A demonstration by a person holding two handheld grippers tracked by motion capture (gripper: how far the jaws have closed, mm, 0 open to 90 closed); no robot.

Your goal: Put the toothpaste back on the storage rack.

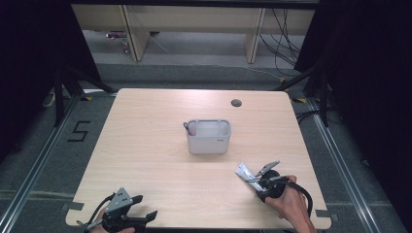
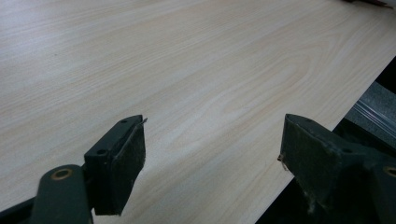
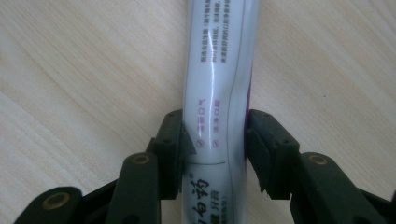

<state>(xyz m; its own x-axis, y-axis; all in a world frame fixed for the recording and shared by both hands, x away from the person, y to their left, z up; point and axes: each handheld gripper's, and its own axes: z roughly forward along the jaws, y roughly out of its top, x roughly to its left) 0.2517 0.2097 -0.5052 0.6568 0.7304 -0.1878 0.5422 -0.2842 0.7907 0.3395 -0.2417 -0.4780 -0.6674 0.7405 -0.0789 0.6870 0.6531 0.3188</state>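
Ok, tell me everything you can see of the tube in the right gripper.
The tube is white and glossy, apparently soft plastic, printed with small dark and purple text. The right gripper is shut on it, one of the fingers pressing each side. In the high view its flat crimped end points toward the grey bin, low over the wooden table; whether it touches is unclear.

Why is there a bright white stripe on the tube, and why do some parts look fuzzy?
In the right gripper view, the stripe is lamp glare running along the glossy toothpaste tube, which the right tongs clamp; its nearest print is blurred. In the left gripper view, the open left tongs look soft and the table gets hazier farther away.
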